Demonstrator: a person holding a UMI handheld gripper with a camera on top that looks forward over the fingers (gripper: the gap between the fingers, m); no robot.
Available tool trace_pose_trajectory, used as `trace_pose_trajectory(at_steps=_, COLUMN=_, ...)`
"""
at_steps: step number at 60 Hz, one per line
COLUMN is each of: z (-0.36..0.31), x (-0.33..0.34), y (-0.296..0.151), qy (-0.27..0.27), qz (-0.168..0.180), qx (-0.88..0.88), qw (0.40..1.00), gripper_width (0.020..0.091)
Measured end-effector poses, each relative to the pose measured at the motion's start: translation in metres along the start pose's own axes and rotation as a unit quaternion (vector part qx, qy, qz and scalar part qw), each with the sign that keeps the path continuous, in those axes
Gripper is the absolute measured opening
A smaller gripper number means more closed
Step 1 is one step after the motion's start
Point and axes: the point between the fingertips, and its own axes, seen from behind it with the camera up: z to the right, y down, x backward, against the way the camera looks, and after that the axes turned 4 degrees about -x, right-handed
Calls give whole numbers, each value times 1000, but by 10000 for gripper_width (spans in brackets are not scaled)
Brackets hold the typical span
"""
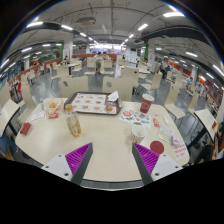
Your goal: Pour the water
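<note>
Gripper (111,160) wide open, nothing held, fingers w/ purple pads (78,160) over near edge of counter (105,135). One clear bottle (73,124) stands ahead, left of fingers, well apart. One red cup (145,105) farther ahead, right. One tray (92,103) beyond, centre. Round pale counter in big hall w/ ceiling strip lights, more tables behind.

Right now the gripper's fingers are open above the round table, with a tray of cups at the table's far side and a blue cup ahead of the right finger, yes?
Nearly. The gripper view shows the cup ahead of the right finger is red, not blue. The rest holds: the gripper is open above the round table, and the tray sits at its far side.
</note>
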Motion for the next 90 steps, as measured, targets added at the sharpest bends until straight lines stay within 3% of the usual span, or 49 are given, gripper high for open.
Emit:
trace_pose_trajectory(at_steps=22, z=-86, x=-17, y=20, qy=-14, qz=-7, qx=-8, qw=1000, gripper_width=840)
trace_pose_trajectory(at_steps=38, z=-161, x=-92, y=5, qy=-45, qz=42, qx=-41, qw=997, gripper_width=839)
trace_pose_trajectory(at_steps=53, z=-186, x=-197, y=-20, qy=-34, qz=94, qx=-55, qw=993, gripper_width=817)
trace_pose_trajectory(at_steps=58, z=-191, x=-218, y=-26, qy=-35, qz=108, qx=-55, qw=992, gripper_width=769)
trace_pose_trajectory(at_steps=64, z=-189, x=-231, y=-28, qy=-25, qz=117, qx=-47, qw=992, gripper_width=542)
trace_pose_trajectory(at_steps=76, z=-189, x=-232, y=-30, qy=-31, qz=117, qx=-37, qw=992, gripper_width=399)
trace_pose_trajectory(at_steps=90, z=-178, x=-197, y=-64, qy=-72, qz=121, qx=-112, qw=984, gripper_width=397)
